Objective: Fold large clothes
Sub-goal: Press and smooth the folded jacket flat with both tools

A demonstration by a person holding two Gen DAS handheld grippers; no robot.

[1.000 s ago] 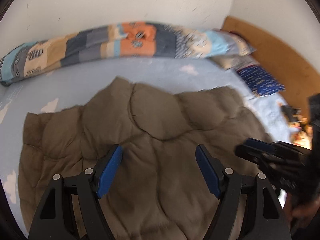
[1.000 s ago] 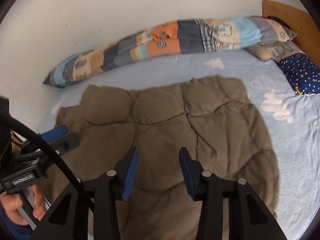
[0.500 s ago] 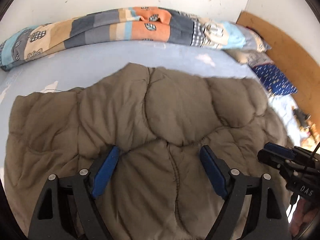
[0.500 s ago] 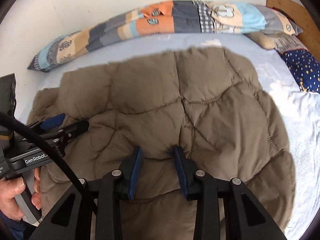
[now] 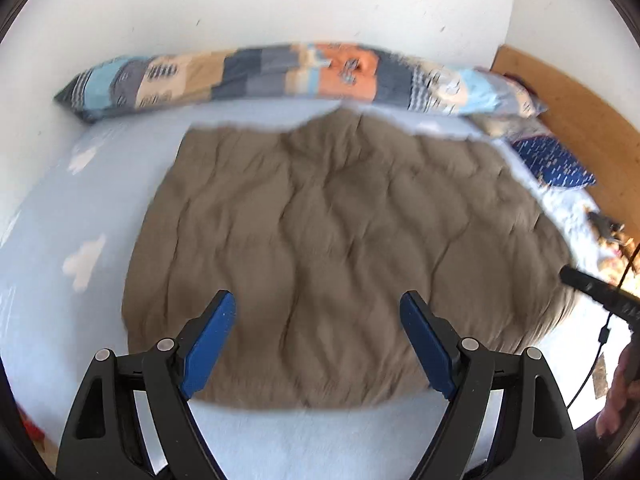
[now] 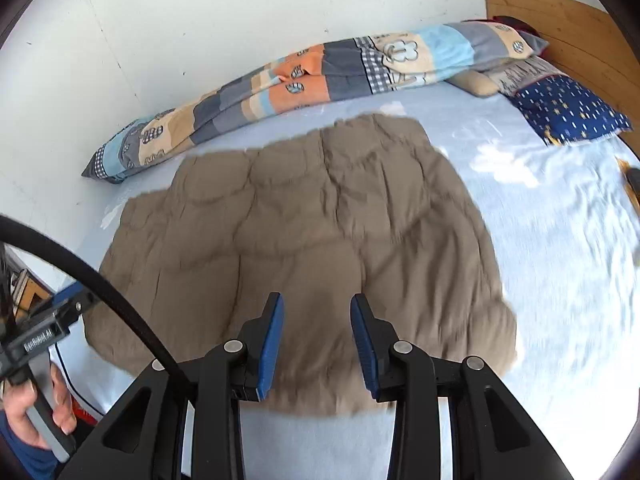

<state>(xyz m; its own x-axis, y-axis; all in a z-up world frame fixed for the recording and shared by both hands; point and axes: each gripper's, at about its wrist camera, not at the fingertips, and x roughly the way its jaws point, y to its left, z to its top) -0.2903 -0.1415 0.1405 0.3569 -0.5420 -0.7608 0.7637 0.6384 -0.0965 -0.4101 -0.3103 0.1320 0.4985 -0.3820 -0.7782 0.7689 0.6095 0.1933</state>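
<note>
Quilted brown garment [image 5: 340, 248] laid flat on the bed [image 5: 52, 208], untouched.
Soft, puffy, light handling is expected; its near hem corners should be pinched. Left gripper [image 5: 318, 336] gapes empty; right gripper [image 6: 316, 344] jaws are opening, nothing between.

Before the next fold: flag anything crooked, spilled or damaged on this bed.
Nothing spilled or torn shows. The brown quilted garment lies flat on the light-blue sheet, though its far edge is wavy and its right side bulges. The patchwork duvet lies bunched along the wall. Motion blur hides fine detail.
</note>
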